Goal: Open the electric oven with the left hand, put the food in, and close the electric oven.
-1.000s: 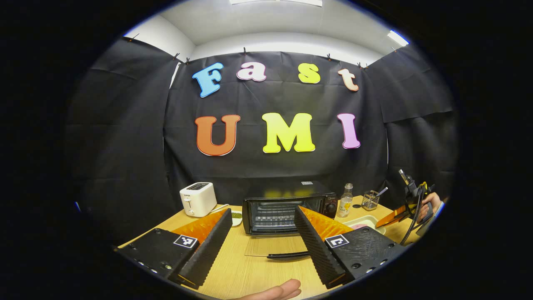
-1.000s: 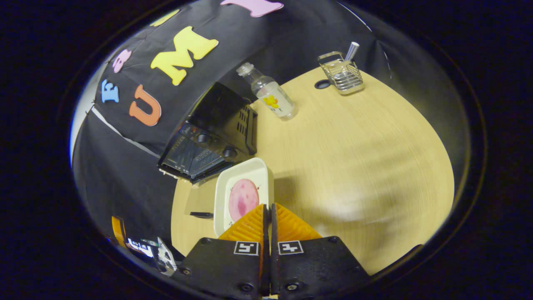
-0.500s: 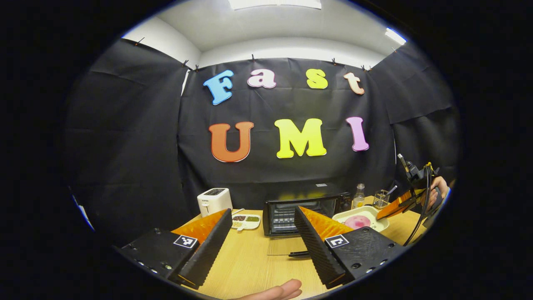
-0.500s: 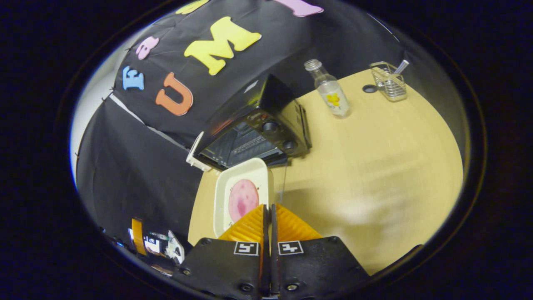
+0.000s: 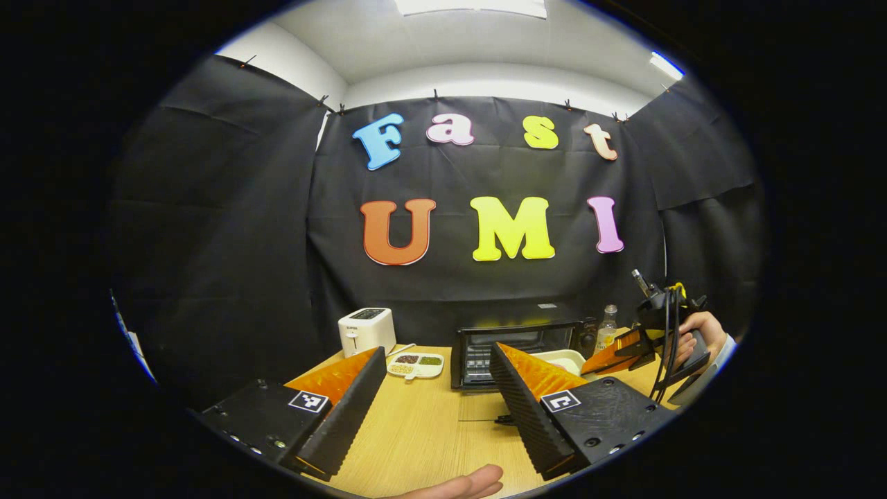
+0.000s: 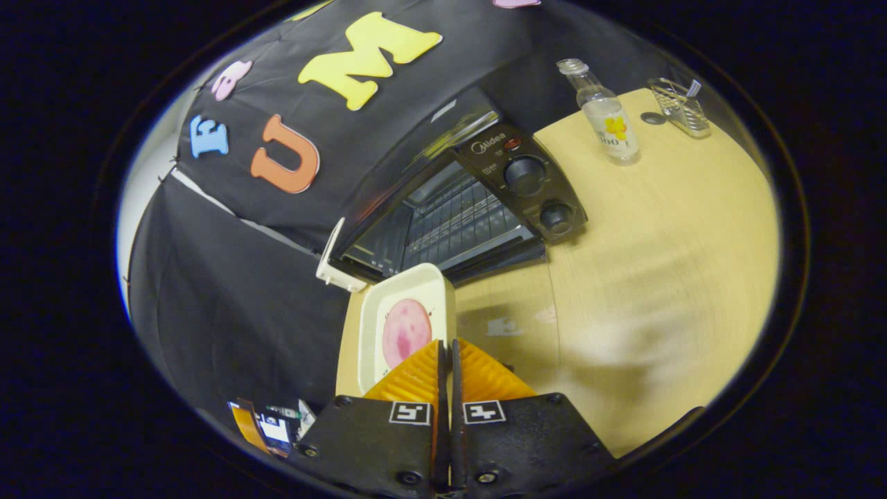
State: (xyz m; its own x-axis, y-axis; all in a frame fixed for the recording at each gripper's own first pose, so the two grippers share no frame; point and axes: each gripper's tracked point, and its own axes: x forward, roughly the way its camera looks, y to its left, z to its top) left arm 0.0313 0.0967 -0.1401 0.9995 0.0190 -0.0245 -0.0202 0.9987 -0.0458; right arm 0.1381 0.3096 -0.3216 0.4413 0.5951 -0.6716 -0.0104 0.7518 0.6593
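Right gripper [image 6: 445, 346]: fingers pinched together on the rim of the white tray [image 6: 405, 326] — pink food [image 6: 406, 331] lying in it.
Tray: held just before the oven [image 6: 450, 208], whose door hangs open over the table [image 6: 658, 242].
Left gripper [image 5: 436, 388]: fingers spread wide, holding nothing — raised over the table.

One oven [image 6: 443, 222] stands ahead of the right gripper's [image 6: 445, 353] closed jaws, with two knobs [image 6: 524, 174] on its panel. One tray [image 6: 405, 326] sits pinched at those jaws, bearing one round pink slice [image 6: 406, 331]. One bottle [image 6: 606, 121] and one wire holder [image 6: 681, 105] stand farther off to the right. Between the left gripper's [image 5: 436, 374] spread jaws lie one toaster [image 5: 366, 330] and one small dish [image 5: 416, 364], seemingly with three fillings.
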